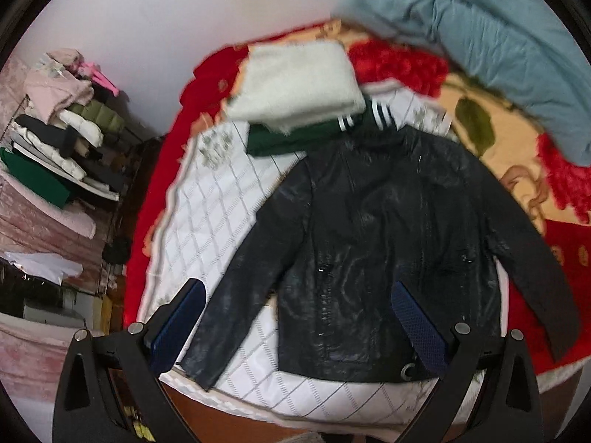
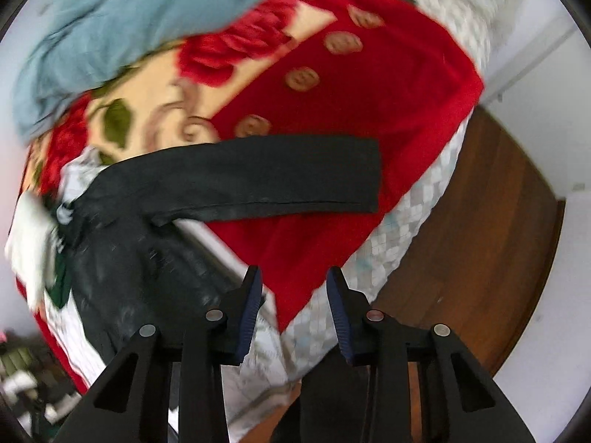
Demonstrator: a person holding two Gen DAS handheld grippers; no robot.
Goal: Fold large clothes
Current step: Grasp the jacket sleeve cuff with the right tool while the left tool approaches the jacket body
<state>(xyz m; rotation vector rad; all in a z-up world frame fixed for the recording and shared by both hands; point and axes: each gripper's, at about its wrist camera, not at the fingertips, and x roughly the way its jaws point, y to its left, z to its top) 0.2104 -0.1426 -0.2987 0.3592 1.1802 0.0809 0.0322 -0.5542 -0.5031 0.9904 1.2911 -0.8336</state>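
Note:
A black leather jacket (image 1: 376, 243) lies flat, front up, on a white quilted sheet (image 1: 221, 199) on the bed, both sleeves spread out. My left gripper (image 1: 299, 295) is open wide above the jacket's lower hem, holding nothing. In the right wrist view the jacket's body (image 2: 147, 258) lies at the left and one sleeve (image 2: 258, 177) stretches right across a red blanket (image 2: 369, 92). My right gripper (image 2: 293, 288) is open and empty above the bed's edge, near the jacket's side.
A folded white garment (image 1: 299, 81) sits on a folded green one (image 1: 291, 136) behind the jacket's collar. A blue-grey quilt (image 1: 498, 37) lies at the far right. A rack of stacked clothes (image 1: 62, 129) stands left. Wooden floor (image 2: 480, 240) lies beyond the bed's corner.

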